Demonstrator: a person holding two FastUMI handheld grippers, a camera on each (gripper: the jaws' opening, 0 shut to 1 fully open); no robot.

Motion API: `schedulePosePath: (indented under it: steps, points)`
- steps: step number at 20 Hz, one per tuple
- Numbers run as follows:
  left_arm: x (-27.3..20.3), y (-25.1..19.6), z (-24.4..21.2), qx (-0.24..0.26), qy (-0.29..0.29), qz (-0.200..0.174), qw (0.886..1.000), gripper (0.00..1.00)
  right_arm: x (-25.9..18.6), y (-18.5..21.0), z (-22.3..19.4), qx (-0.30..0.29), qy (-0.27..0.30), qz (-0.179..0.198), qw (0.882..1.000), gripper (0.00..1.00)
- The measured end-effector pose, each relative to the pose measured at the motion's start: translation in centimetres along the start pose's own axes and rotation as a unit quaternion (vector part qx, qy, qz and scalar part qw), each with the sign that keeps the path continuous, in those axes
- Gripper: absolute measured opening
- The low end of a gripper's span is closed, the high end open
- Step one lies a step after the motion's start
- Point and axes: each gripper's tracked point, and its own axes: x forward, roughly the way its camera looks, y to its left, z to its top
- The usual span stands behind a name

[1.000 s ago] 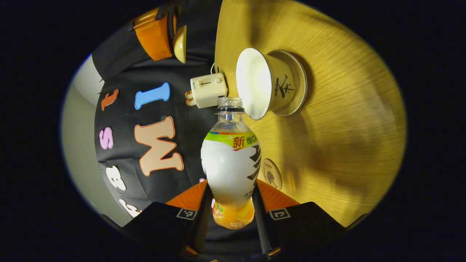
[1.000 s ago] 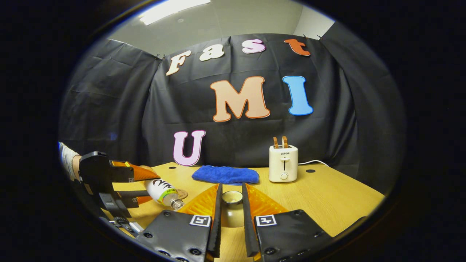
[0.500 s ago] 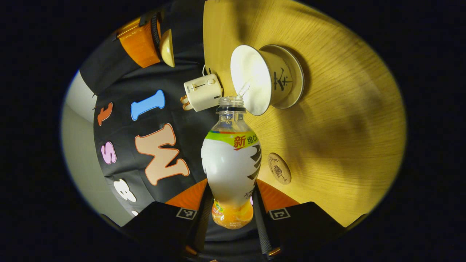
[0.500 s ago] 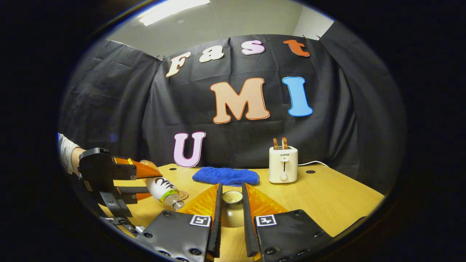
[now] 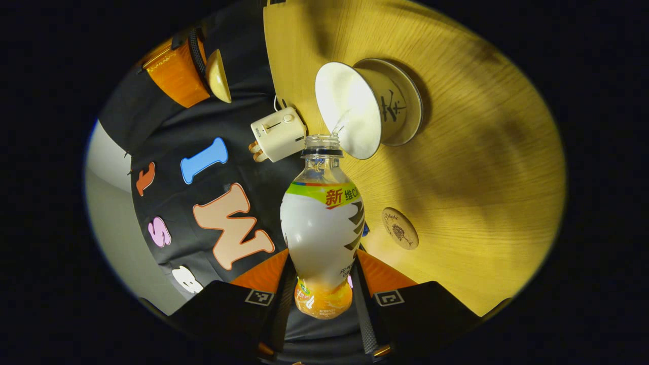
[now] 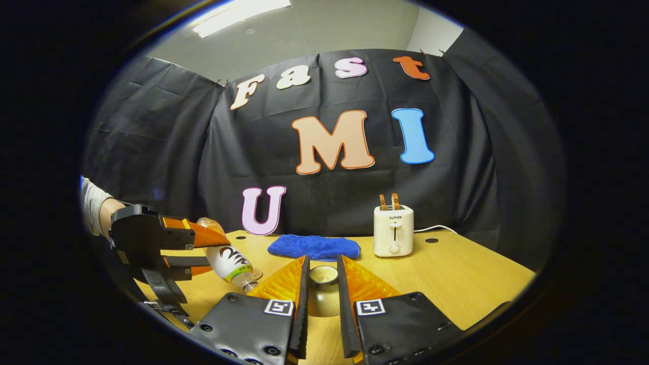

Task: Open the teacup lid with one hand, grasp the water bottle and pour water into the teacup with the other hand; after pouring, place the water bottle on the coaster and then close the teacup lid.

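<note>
Over teacup: bottle (tilted); pouring

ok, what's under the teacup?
The teacup stands on a saucer, which rests on the wooden table. The cup covers the saucer's middle, so anything between them can't be seen.

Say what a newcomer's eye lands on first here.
The bottle, tipped in the left hand-held gripper, fills the middle of the left gripper view, a thin stream running from its mouth into the open white teacup on the table. In the right gripper view, the right hand-held gripper holds the lid aloft.
</note>
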Motion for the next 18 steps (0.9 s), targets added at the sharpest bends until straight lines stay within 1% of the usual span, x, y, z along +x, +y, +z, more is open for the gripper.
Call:
schedulePosePath:
  steps: [4,7,14,16,18]
  points:
    - [-0.2,0.8,0.2,0.030,0.001,0.003,1.000,0.57,0.0,0.3,-0.1,-0.001,0.001,0.003,1.000,0.30]
    - [-0.2,1.1,0.4,0.041,-0.005,-0.005,0.999,0.57,-0.1,0.4,0.0,-0.003,0.000,0.005,1.000,0.30]
    - [-0.1,2.8,0.4,0.081,-0.003,0.009,0.997,0.57,0.0,0.5,-0.2,-0.006,0.001,0.007,1.000,0.31]
    - [-0.2,3.0,0.4,0.085,-0.004,0.011,0.996,0.57,0.1,0.7,-0.4,-0.006,0.003,0.009,1.000,0.31]
    - [-0.3,3.5,0.7,0.095,-0.008,0.022,0.995,0.57,0.1,0.8,-0.6,-0.006,0.005,0.009,1.000,0.31]
